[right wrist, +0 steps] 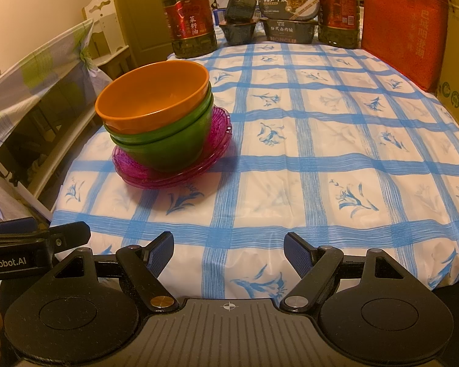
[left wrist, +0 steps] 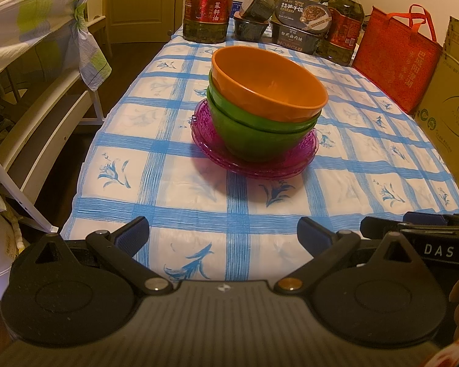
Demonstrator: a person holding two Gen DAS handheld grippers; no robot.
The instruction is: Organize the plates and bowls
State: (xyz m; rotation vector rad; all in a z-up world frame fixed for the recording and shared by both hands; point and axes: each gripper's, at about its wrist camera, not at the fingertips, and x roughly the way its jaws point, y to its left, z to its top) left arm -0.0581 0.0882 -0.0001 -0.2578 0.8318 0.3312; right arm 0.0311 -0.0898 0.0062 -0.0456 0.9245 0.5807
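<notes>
An orange bowl (left wrist: 269, 82) sits nested in green bowls (left wrist: 254, 134), which stand on stacked purple plates (left wrist: 254, 168) on the checked tablecloth. The same stack shows in the right wrist view: orange bowl (right wrist: 153, 94), green bowls (right wrist: 171, 143), purple plates (right wrist: 174, 174), at the left. My left gripper (left wrist: 223, 232) is open and empty, low at the table's near edge, well short of the stack. My right gripper (right wrist: 228, 250) is open and empty, also at the near edge, to the right of the stack.
Oil bottles (left wrist: 208, 6) (right wrist: 189, 18), food boxes (left wrist: 303, 21) (right wrist: 287, 15) and a red bag (left wrist: 397, 58) (right wrist: 404, 27) line the far end. Cardboard boxes (left wrist: 449, 116) stand at right. A cloth-draped chair (left wrist: 39, 49) is at left. The other gripper shows at each view's edge (left wrist: 419, 232) (right wrist: 30, 238).
</notes>
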